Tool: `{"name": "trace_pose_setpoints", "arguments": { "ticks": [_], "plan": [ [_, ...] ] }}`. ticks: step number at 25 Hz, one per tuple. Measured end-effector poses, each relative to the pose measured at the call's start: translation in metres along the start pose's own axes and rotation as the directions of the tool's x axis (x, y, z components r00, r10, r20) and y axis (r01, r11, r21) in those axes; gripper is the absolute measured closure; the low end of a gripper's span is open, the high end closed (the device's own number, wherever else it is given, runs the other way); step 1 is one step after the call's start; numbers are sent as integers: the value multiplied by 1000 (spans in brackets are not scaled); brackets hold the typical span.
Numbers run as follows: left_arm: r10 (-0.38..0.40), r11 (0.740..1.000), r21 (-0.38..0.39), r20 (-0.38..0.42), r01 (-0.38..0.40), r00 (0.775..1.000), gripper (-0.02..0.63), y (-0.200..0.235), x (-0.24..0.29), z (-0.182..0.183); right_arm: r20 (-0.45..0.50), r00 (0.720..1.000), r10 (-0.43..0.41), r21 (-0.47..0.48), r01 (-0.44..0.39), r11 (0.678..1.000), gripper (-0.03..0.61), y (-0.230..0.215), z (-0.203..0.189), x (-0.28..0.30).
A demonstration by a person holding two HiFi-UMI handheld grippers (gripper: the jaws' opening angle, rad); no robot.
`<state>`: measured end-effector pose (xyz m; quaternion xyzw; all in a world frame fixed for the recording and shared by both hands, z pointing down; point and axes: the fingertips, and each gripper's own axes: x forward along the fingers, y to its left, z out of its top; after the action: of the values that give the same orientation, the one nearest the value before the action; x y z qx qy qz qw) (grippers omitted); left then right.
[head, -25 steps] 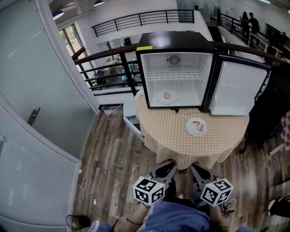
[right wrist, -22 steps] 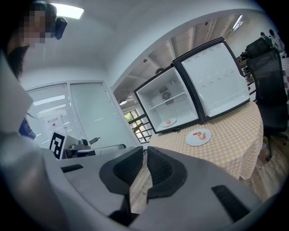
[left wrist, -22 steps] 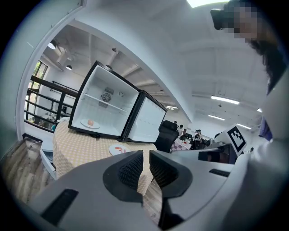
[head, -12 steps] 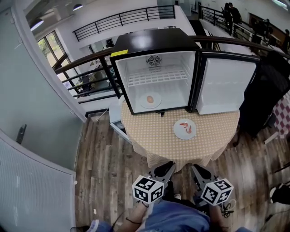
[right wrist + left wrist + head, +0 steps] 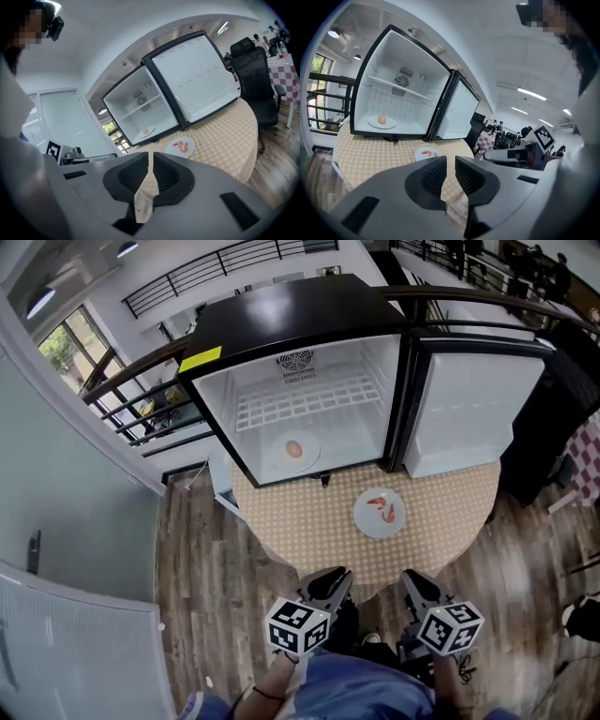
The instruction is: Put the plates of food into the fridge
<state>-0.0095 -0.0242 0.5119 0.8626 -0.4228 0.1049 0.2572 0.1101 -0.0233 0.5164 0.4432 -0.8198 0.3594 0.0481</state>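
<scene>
A boxy black mini fridge point(image 5: 300, 310), smooth white inside, stands open on a round table point(image 5: 450, 512) draped in yellow checked cloth. A round white shrimp plate point(image 5: 380, 513) lies on the cloth just in front of the fridge, and an egg plate point(image 5: 295, 451) sits on the fridge floor. The left gripper point(image 5: 450, 161) and right gripper point(image 5: 151, 161) have their ribbed black jaws together, holding nothing.

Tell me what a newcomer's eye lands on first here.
The black mini fridge stands wide open on the checked table, its white door swung to the right. One plate with a round brownish item sits on the fridge floor; a second plate with shrimp waits on the table in front.
</scene>
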Motion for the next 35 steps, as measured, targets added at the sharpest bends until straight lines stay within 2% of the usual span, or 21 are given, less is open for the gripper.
{"name": "trace_pose_setpoints", "arguments": {
  "ticks": [7, 11, 17, 22, 25, 35],
  "plan": [
    [-21, 999, -30, -92, 18, 996, 561, 50, 40, -4, -25, 995, -100, 94, 102, 990, 537, -52, 11, 48],
    [-42, 999, -31, -134, 38, 990, 560, 72, 68, -9, -47, 986, -159, 97, 162, 982, 537, -79, 15, 75],
    [-91, 995, -56, -247, 80, 965, 506, 96, 111, -24, -125, 971, -203, 138, 219, 966, 537, -111, 7, 106],
    [-109, 993, -71, -331, 90, 937, 468, 121, 137, -32, -212, 949, -236, 75, 256, 964, 534, -131, -6, 131],
    [-111, 993, -69, -356, 92, 928, 466, 132, 147, -34, -256, 936, -240, 52, 261, 964, 491, -139, -13, 142],
    [-110, 993, -82, -410, 83, 905, 466, 155, 192, -33, -270, 915, -300, 67, 328, 942, 482, -173, -7, 165]
  ]
}}
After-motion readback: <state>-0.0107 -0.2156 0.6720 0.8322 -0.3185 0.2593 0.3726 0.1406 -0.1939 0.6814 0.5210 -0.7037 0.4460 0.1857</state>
